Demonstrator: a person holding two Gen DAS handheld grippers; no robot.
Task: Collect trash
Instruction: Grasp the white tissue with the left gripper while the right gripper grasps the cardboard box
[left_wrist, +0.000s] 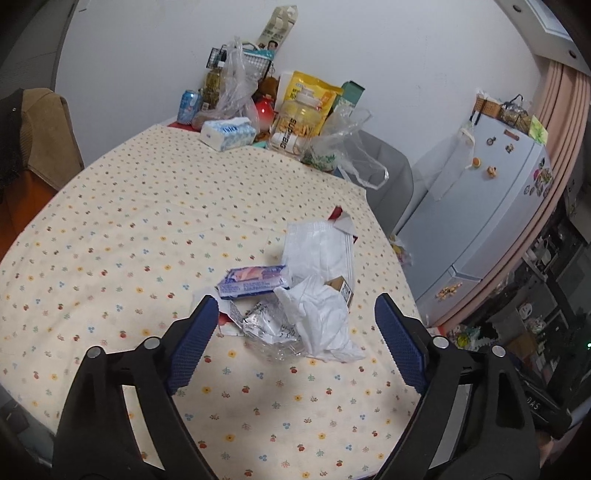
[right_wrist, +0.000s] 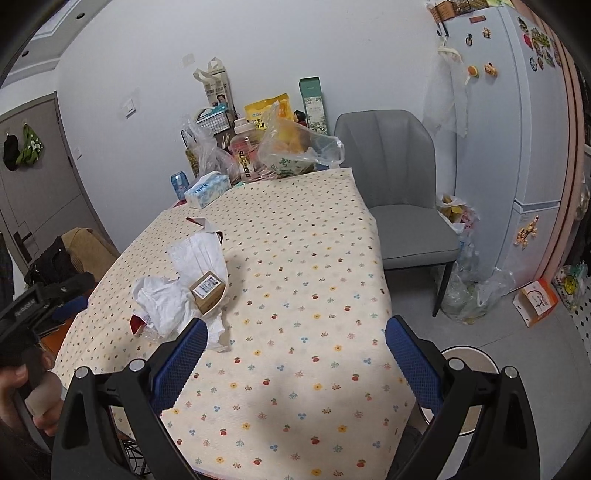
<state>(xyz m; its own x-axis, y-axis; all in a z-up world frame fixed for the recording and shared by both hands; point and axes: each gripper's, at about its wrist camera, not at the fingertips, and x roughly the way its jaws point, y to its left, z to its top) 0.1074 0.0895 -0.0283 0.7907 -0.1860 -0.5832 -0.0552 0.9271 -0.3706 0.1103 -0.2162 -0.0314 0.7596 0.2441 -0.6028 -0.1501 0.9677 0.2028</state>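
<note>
The left gripper (left_wrist: 295, 325) points forward and downward over the table (left_wrist: 110, 229), which wears a cream cloth dotted with small flowers. Its 2 blue-padded fingers (left_wrist: 192, 343) stand wide apart, with nothing pressed between them. They flank the near edge of a heap of trash without touching it.

The heap lies near the table's right edge in the left wrist view. It holds a crumpled white tissue (left_wrist: 321, 321), a blue and pink wrapper (left_wrist: 255, 282), a crinkled clear plastic film (left_wrist: 269, 328), a flat white paper bag (left_wrist: 317, 251) and a small brown cardboard box (left_wrist: 341, 288) tucked between the tissue and the bag. A red scrap shows under the film.

The right gripper (right_wrist: 295, 347) also tilts forward and down, over bare cloth just right of the heap. Its jaws are spread wide and empty. Its left finger (right_wrist: 181, 362) overlaps the trailing end of the tissue in the picture; I cannot tell whether it touches it. At the lower left of the right wrist view, a person's hand (right_wrist: 33, 391) wraps around the black handle of the other gripper.

At the table's far end stand a tissue pack (left_wrist: 229, 134), a blue can (left_wrist: 189, 105), plastic bags and snack packets. A grey chair (right_wrist: 395, 199) sits beside the table, next to a white fridge (right_wrist: 517, 147).
</note>
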